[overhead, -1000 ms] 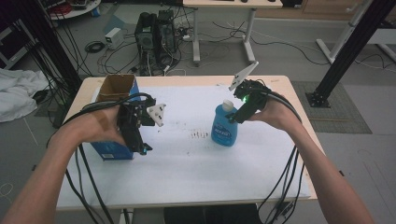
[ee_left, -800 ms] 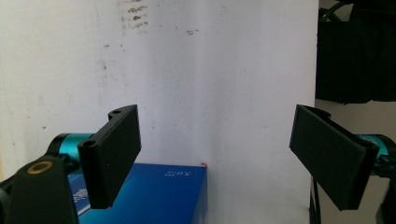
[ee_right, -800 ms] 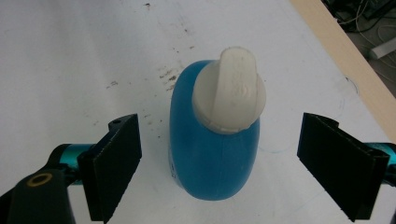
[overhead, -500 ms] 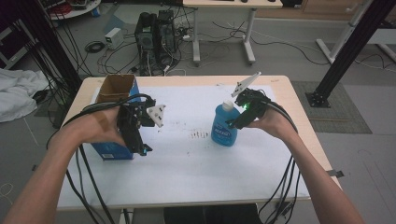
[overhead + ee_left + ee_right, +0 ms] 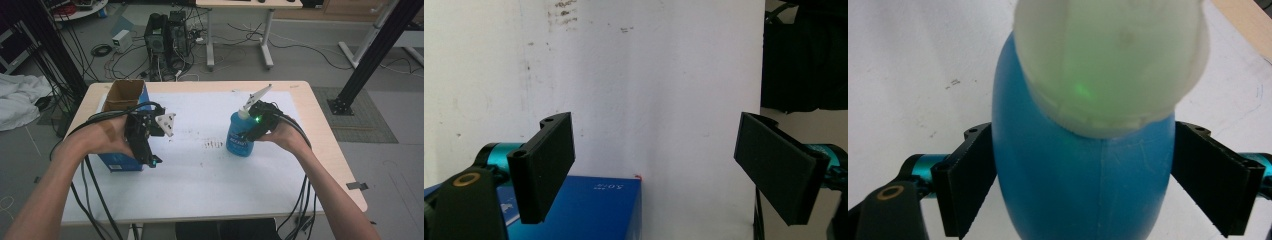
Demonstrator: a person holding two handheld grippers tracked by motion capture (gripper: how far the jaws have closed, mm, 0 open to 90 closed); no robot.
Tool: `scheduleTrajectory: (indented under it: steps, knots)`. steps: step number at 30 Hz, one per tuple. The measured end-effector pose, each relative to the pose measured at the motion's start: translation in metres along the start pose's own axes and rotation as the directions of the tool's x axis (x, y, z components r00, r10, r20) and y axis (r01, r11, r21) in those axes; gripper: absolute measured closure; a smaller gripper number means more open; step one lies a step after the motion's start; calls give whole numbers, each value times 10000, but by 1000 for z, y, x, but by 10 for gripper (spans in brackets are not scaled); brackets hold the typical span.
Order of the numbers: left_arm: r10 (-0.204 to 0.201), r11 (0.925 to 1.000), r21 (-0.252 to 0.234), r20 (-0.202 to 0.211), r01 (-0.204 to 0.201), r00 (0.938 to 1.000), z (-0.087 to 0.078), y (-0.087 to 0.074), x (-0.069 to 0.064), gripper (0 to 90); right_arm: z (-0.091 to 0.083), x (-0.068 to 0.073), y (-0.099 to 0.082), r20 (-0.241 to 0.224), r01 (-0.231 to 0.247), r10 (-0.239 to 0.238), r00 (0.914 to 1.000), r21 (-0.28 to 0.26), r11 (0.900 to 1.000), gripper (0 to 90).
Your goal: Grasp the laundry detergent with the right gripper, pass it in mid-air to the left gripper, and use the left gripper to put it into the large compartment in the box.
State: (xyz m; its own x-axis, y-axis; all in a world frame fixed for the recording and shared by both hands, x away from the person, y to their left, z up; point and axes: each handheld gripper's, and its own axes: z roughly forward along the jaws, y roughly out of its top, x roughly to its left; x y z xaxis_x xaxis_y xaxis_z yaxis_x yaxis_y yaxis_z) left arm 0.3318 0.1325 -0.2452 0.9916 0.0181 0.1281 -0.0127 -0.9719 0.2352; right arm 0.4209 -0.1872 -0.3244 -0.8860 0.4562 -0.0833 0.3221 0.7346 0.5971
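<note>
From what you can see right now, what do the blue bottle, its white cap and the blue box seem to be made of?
The blue bottle looks like smooth, slightly glossy plastic: a moulded seam runs down its side. Its white cap seems to be milky, half-translucent plastic, as a green light glows on it. The blue box is probably printed cardboard: its open top shows plain brown walls.

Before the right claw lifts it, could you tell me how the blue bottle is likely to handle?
The blue bottle has smooth, rounded plastic sides, so it may slip or twist between the flat pads. It stands upright and fairly tall on the table, so a sideways push would probably tip it. The plastic may give slightly under a squeeze.
</note>
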Motion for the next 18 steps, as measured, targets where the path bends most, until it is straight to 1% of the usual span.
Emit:
scheduleTrajectory:
  steps: [2, 5, 7, 8, 9, 11, 13, 14, 15, 17, 18]
  knots:
    - [-28, 10000, 3, 6, 28, 10000, 0, 0, 0, 166, 1, 0, 0, 37, -33, 33, 10000, 3, 10000, 127]
    - [-15, 10000, 31, 28, 15, 10000, 0, -1, 0, 166, 4, -1, -2, -65, -108, 107, 9999, -153, 9998, 128]
    - [-50, 10000, 8, 37, 50, 10000, 0, -1, 0, 166, 6, -1, -3, -203, -139, 136, 9997, -155, 9998, 129]
    - [-97, 9999, -49, 31, 97, 9999, 1, -1, 0, 166, 6, -1, -3, -189, -126, 124, 9997, -127, 9998, 129]
    - [-123, 9999, -50, 22, 123, 9999, 1, -1, 0, 166, 5, 2, -3, -182, -468, 470, 9987, 93, 9989, 129]
    - [-122, 9999, -48, 39, 122, 9999, 1, -1, 0, 166, 7, 0, -3, -240, -293, 292, 9993, -57, 9996, 129]
    - [-97, 10000, -11, 52, 97, 9999, 1, -1, 1, 166, 7, 0, -3, -244, -372, 374, 9990, 50, 9993, 130]
    - [-17, 10000, 16, 60, 17, 10000, 1, -1, 1, 166, 7, 0, -3, -262, -422, 423, 9988, 63, 9991, 156]
    - [-73, 10000, 21, 66, 73, 10000, 1, -1, 1, 166, 7, 1, -4, -294, -511, 513, 9983, 67, 9987, 168]
    - [-102, 9999, -36, 64, 102, 9999, 2, -1, 1, 166, 7, 0, -4, -343, -432, 435, 9985, 85, 9990, 168]
    - [-63, 10000, 16, 39, 63, 10000, 2, -1, 1, 166, 8, 0, -4, -334, -395, 397, 9987, 72, 9992, 169]
